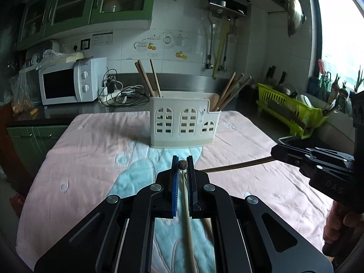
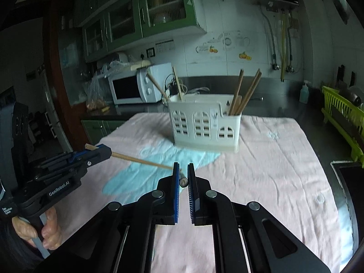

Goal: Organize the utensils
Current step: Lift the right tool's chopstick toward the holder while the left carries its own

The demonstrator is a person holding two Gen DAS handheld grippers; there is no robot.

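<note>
Counter [image 1: 79, 150]: it fills the lower half of both views and is covered with a pink cloth that has a light blue patch in the middle.
Microwave [image 1: 68, 84]: white, at the middle left of the left wrist view, on the dark worktop behind the counter.
Dish rack [image 1: 289, 107]: lime green, at the right edge of the left wrist view.
Utensil holder [image 1: 184, 122]: a cream plastic caddy with window-shaped holes, standing upright on the cloth a little above the centre of the frame. Wooden chopsticks [image 1: 147, 79] lean out of its left end and more lean out of its lower right compartment.
Left hand-held gripper [image 1: 183, 166]: at the bottom centre of its own view. Its blue-padded fingers are closed on a chopstick [image 1: 187, 204], whose round end shows between the fingertips. In the right wrist view the stick passes through the jaws and sticks out on both sides.
Right hand-held gripper [image 2: 183, 177]: at the bottom centre of its own view. It also grips a chopstick [image 1: 236, 165], which in the left wrist view extends from it to the left, over the cloth.
</note>
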